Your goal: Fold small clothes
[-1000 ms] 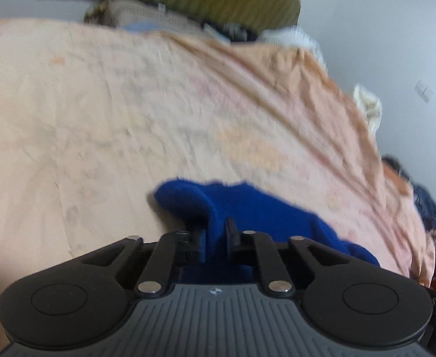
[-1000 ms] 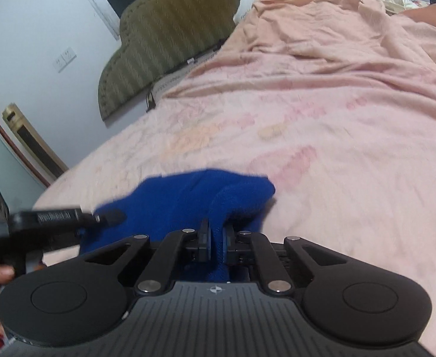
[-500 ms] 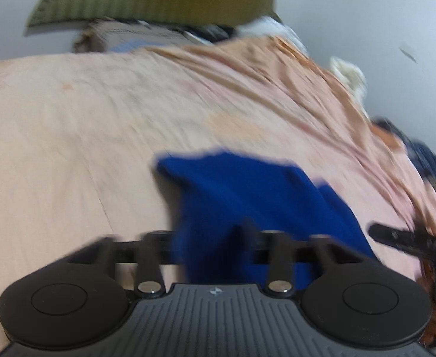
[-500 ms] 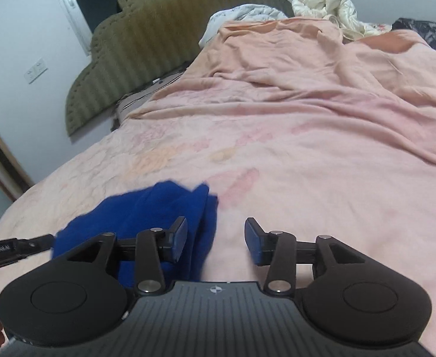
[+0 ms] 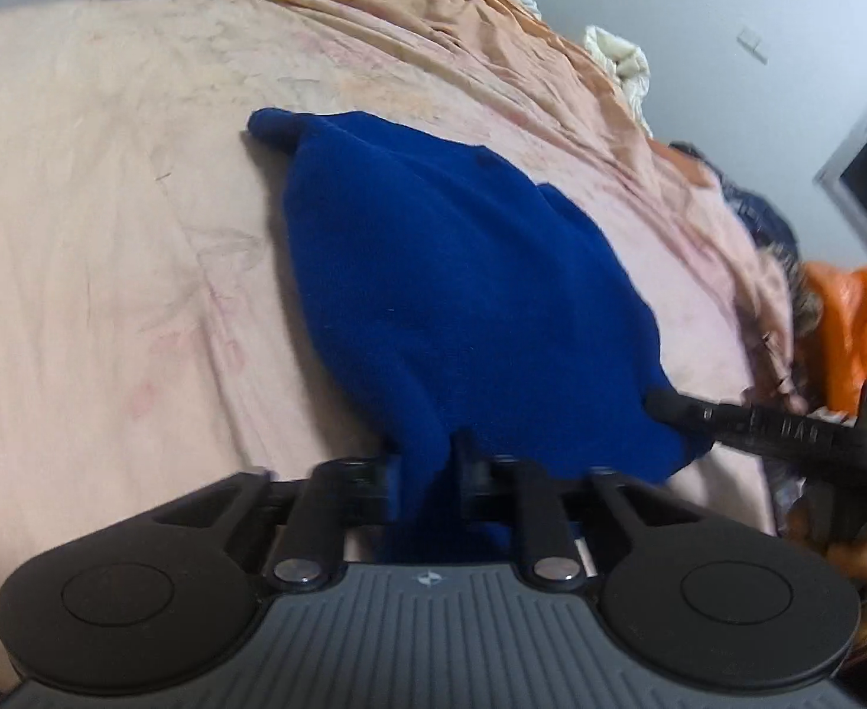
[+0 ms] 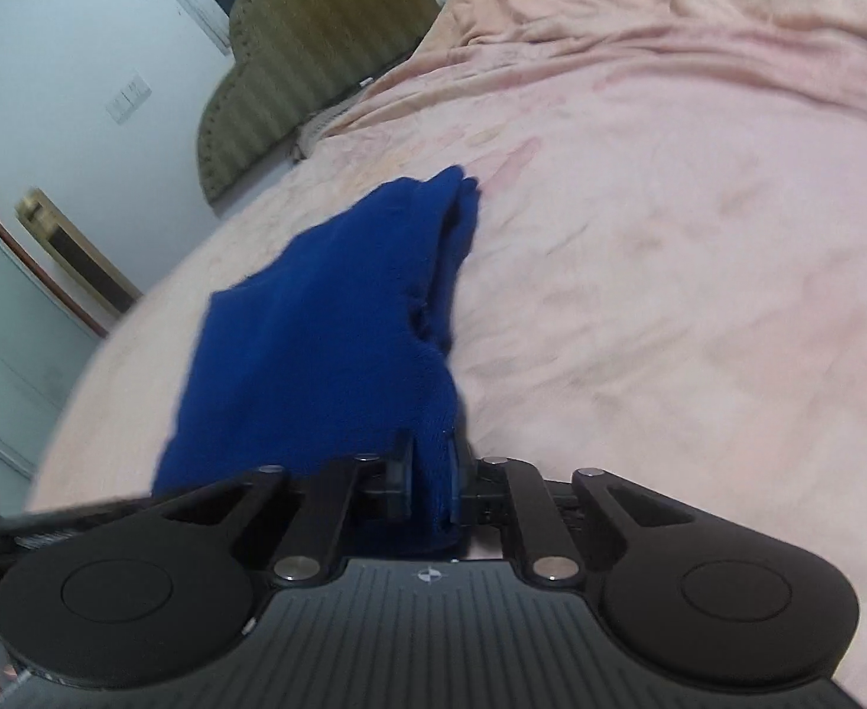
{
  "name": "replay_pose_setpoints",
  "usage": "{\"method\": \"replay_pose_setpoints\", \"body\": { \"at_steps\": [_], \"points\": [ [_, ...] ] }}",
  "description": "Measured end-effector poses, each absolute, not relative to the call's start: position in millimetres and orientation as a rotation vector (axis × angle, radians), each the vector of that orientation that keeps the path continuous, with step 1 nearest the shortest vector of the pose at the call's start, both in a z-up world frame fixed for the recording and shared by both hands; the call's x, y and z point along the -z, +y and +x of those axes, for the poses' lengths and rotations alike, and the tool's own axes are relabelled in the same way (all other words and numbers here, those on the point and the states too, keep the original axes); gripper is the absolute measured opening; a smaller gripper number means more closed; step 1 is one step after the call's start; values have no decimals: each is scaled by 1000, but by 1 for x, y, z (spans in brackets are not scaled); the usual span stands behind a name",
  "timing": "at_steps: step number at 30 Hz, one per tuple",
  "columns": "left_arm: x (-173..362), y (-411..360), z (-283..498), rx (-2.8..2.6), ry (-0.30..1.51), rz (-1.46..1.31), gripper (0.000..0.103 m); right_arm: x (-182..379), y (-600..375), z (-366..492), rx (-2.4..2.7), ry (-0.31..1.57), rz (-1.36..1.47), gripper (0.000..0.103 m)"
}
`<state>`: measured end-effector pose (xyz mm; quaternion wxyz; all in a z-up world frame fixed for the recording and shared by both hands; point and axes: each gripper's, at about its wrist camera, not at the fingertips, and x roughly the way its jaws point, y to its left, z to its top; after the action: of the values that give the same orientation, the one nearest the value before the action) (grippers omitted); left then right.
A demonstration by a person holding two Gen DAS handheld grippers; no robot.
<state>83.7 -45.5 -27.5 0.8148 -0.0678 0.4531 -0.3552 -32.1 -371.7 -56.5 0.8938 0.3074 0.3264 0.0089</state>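
A small blue fleece garment (image 5: 463,272) lies folded on the pink bedsheet (image 5: 108,177), its far corner pointing away from me. My left gripper (image 5: 424,461) is closing on the garment's near edge, and the cloth is pinched between its pads. In the right wrist view the same garment (image 6: 327,325) runs from the sheet (image 6: 669,236) down into my right gripper (image 6: 433,472), whose jaws are also closing with a fold of blue cloth pressed between them. The right gripper (image 5: 669,407) shows at the garment's right corner in the left wrist view.
A green striped headboard (image 6: 315,47) stands at the far end of the bed. Crumpled pale bedding (image 5: 622,59) lies at the bed's far right edge. An orange object (image 5: 859,319) sits beyond the right side. A wall switch (image 6: 129,96) is on the left wall.
Both grippers opened, let go of the blue garment, drew back toward its near edge and closed on it again. More of the garment now lies spread ahead of the fingers.
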Motion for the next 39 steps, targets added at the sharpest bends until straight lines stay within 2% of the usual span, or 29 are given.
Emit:
{"method": "replay_pose_setpoints", "body": {
  "at_steps": [5, 6, 7, 8, 9, 10, 11, 12, 19, 22, 23, 24, 25, 26, 28, 29, 33, 37, 38, 39],
  "points": [
    [26, -40, 81, 747, 946, -126, 13, 53, -367, -42, -40, 679, 588, 15],
    [22, -43, 80, 746, 924, -104, 16, 54, -369, -41, -23, 688, 587, 28],
    [18, -47, 81, 735, 906, -82, 20, 55, -373, -39, -6, 688, 604, 30],
    [15, -51, 84, 715, 887, -66, 29, 53, -378, -37, 7, 677, 630, 37],
    [11, -55, 91, 693, 868, -69, 46, 49, -382, -33, 25, 661, 647, 51],
    [8, -57, 100, 689, 847, -93, 59, 44, -386, -28, 39, 636, 657, 57],
    [7, -58, 110, 688, 825, -127, 79, 40, -389, -20, 40, 614, 658, 71],
    [7, -58, 121, 671, 813, -165, 79, 38, -391, -10, 28, 601, 657, 81],
    [34, -66, 217, 686, 980, -454, 79, 61, -414, 74, -67, 664, 780, 78],
    [45, -66, 242, 707, 987, -578, 78, 67, -417, 102, -190, 673, 845, 74],
    [49, -65, 250, 719, 975, -614, 70, 70, -418, 112, -217, 678, 868, 72],
    [54, -67, 255, 740, 971, -642, 49, 73, -419, 120, -241, 668, 885, 73],
    [58, -69, 260, 762, 975, -648, 38, 73, -421, 127, -255, 664, 895, 72],
    [60, -73, 263, 770, 976, -630, 28, 73, -422, 135, -260, 674, 899, 66],
    [54, -80, 258, 774, 928, -538, 23, 71, -419, 147, -254, 699, 860, 49],
    [45, -83, 251, 791, 870, -474, 21, 71, -417, 150, -235, 716, 825, 29],
    [16, -94, 244, 800, 711, -351, 12, 56, -407, 140, -248, 624, 712, 26],
    [15, -119, 259, 637, 718, -143, 12, 42, -403, 151, -164, 578, 612, 26],
    [16, -121, 259, 614, 735, -117, 12, 45, -401, 158, -117, 612, 588, 30],
    [17, -119, 254, 608, 737, -118, 12, 49, -401, 165, -69, 649, 577, 43]
  ]
}}
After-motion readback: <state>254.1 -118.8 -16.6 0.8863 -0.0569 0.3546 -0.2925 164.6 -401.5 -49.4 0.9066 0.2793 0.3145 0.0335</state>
